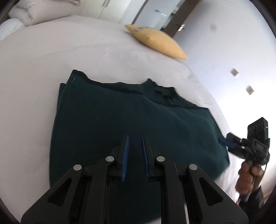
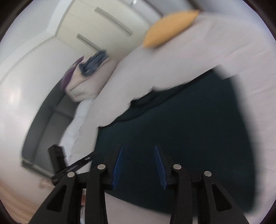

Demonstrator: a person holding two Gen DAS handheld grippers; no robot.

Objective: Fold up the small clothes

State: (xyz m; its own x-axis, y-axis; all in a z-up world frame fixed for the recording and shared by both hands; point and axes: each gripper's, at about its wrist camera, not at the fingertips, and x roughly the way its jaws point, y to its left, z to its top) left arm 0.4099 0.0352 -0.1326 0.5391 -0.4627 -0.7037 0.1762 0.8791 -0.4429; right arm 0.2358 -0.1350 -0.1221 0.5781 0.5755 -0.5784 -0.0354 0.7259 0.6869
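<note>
a dark green shirt [image 1: 131,120] lies flat and partly folded on a bed [image 1: 43,72] covered with a white sheet, its collar edge turned toward the far side of the bed and its doubled left edge showing two layers.

the left gripper [image 1: 135,146] hangs over the near half of the shirt, pointing forward and down along the cloth. its two blue-padded fingers [image 1: 126,151] stand a small gap apart with nothing between them, so it is open and holding nothing; whether the tips touch the fabric cannot be told.

the right gripper [image 1: 226,141] shows in the left wrist view at the shirt's right edge, held in a hand [image 1: 248,179] that grips its handle from below, the wrist angled up and inward toward the cloth. its blue tip sits right at that edge of the shirt. in its own view (heavily blurred) the right gripper's fingers [image 2: 119,165] are spread wide over the dark cloth, open, with nothing pinched between them.

a yellow pillow [image 1: 155,41] lies near the far right edge of the bed, well apart from the shirt. white pillows [image 1: 25,12] are piled at the far left corner. a pile of blue and purple clothes [image 2: 91,63] sits on bedding beyond the bed's edge in the right wrist view.
</note>
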